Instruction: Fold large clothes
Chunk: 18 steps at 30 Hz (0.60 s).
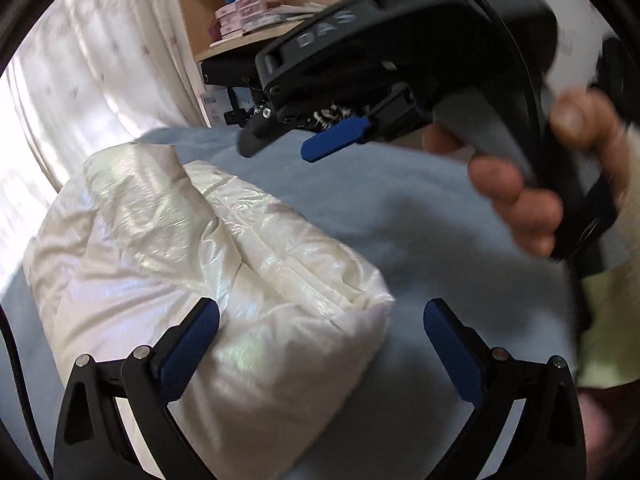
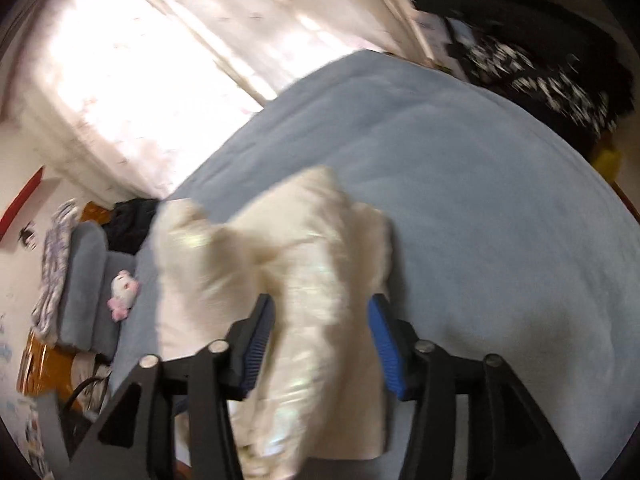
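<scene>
A pale blue fleece blanket (image 2: 460, 200) covers the bed. On it lies a folded, shiny cream-white puffer jacket (image 1: 192, 264). The left gripper (image 1: 320, 340) hangs spread wide above the jacket's corner; the right gripper (image 2: 320, 332) stands parted around its bunched end.

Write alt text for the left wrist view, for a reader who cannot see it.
A folded, shiny white puffer jacket lies on a light blue bedspread, with the open left gripper just above its near end, not touching it. Above, a hand holds the right gripper over the bed; curtains and a wooden shelf stand behind.
</scene>
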Motion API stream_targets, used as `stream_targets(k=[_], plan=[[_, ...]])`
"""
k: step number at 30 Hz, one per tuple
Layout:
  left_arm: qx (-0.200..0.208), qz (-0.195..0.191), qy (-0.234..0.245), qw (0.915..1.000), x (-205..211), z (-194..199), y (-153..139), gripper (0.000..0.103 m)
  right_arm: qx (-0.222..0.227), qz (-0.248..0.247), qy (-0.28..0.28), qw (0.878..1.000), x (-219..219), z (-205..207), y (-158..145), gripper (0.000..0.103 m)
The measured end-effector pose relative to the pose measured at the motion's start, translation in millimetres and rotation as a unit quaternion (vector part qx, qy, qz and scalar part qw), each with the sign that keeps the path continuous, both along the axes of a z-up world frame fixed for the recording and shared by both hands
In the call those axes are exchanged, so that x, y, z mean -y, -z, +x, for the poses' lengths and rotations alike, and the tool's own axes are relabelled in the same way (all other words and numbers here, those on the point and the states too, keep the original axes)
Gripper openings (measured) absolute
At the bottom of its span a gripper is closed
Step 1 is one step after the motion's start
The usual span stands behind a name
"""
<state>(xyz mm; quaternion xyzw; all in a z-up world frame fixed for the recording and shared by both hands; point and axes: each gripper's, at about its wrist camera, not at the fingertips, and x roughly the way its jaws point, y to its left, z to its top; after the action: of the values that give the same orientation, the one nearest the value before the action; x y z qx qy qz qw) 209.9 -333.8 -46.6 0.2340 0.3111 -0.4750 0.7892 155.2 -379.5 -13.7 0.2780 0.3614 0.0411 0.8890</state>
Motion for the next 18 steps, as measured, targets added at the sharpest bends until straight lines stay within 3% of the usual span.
stream_targets(k=[3,6,9,11,15,18], plan=[[-0.03,-0.028,-0.011,0.9991,-30,10,-20,0.101,0.014,-0.001,-0.032,0.999,-24,3,-15,0.065],[-0.053,-0.052,-0.038,0.9965,-70,27,-34,0.101,0.013,-0.019,-0.052,0.998,-43,12,-11,0.065],[-0.057,-0.062,-0.105,0.9909,-114,60,-42,0.101,0.001,-0.03,-0.066,0.997,-60,30,-6,0.065],[-0.061,-0.063,-0.157,0.9836,-136,82,-42,0.101,-0.003,-0.039,-0.069,0.997,-71,41,-7,0.065],[-0.117,-0.08,-0.253,0.9572,-166,143,-32,0.1,-0.014,-0.068,-0.07,0.995,-86,71,-2,0.065],[-0.118,-0.08,-0.276,0.9505,-162,166,-20,0.099,-0.025,-0.077,-0.062,0.995,-86,87,3,0.065]])
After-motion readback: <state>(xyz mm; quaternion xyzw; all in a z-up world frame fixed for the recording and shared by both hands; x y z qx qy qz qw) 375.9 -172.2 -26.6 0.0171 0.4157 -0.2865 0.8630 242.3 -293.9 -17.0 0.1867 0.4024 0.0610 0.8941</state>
